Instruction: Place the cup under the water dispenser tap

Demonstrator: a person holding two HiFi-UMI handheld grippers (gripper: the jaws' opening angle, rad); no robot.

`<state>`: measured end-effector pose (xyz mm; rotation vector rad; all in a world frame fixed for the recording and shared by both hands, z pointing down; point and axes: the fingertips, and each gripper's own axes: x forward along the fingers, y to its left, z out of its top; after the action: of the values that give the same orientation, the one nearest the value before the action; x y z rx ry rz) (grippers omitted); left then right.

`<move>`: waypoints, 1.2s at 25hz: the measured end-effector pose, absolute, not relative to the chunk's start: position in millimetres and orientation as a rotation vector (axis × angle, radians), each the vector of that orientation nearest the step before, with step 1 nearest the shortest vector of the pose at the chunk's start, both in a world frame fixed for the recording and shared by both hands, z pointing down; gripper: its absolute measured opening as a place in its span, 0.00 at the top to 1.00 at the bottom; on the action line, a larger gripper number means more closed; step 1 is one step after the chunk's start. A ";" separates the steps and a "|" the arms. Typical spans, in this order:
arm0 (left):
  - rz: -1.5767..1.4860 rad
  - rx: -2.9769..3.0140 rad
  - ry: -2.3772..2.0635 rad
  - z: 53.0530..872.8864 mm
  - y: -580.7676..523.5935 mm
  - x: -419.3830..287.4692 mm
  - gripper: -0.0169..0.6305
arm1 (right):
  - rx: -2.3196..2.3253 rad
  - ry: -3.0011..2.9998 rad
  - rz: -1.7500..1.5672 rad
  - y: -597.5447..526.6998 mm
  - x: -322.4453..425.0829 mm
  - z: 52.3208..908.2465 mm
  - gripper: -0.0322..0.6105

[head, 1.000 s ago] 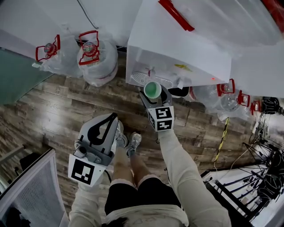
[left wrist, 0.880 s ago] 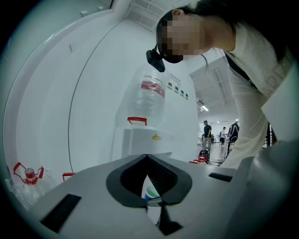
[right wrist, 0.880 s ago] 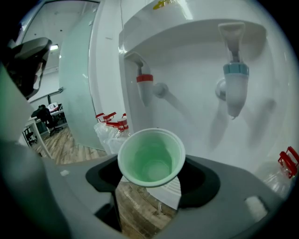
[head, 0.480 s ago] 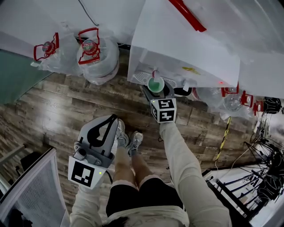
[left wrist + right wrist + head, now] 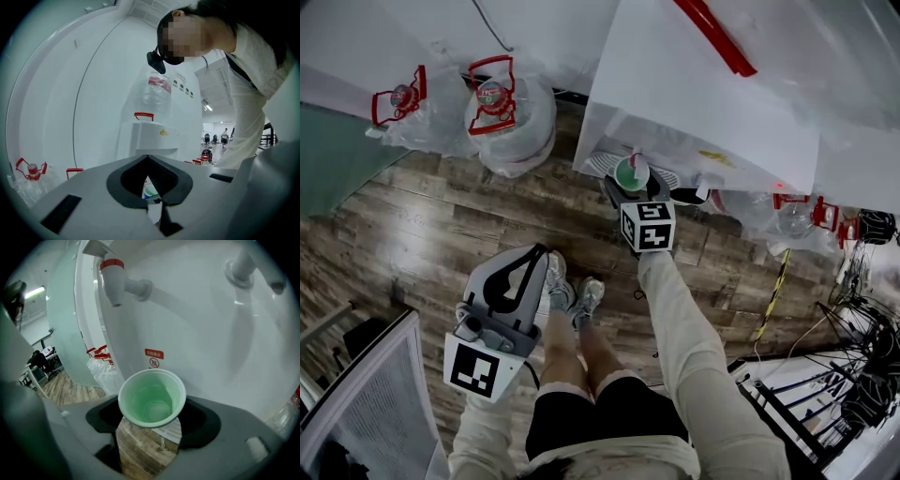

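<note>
One empty pale-green plastic cup [image 5: 151, 399] upright, pinched between the right gripper's [image 5: 149, 430] two jaws, below a red-collared white tap [image 5: 114, 278], one of two taps on the white water dispenser [image 5: 703, 103], left gripper [image 5: 158, 202] pressed together, empty, held back, two clear red-handled water jugs [image 5: 508, 117] on wood floor [image 5: 412, 216].

You're in an open office: white water dispenser [image 5: 703, 103], bagged spare jugs [image 5: 508, 112] on wood-plank floor [image 5: 422, 225], desk chairs [image 5: 206, 138] far back, stands and cables [image 5: 862, 375] at your right.
</note>
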<state>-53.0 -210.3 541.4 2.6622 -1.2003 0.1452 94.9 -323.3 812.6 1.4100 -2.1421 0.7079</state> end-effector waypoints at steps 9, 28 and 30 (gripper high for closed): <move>0.153 2.644 -1.224 546.6 -208.8 -61.9 0.97 | 1.411 -2.143 0.710 -329.9 90.6 817.2 0.40; 0.159 2.639 -1.238 546.8 -201.5 -58.8 0.97 | 1.330 -2.130 0.677 -325.2 84.4 823.2 0.35; 0.162 2.642 -1.237 545.0 -199.2 -54.9 0.97 | 1.325 -2.139 0.674 -323.5 85.7 820.6 0.34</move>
<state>-54.9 -199.2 545.0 2.6423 -1.2370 0.1622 85.7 -323.5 820.6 1.3251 -2.1390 0.6740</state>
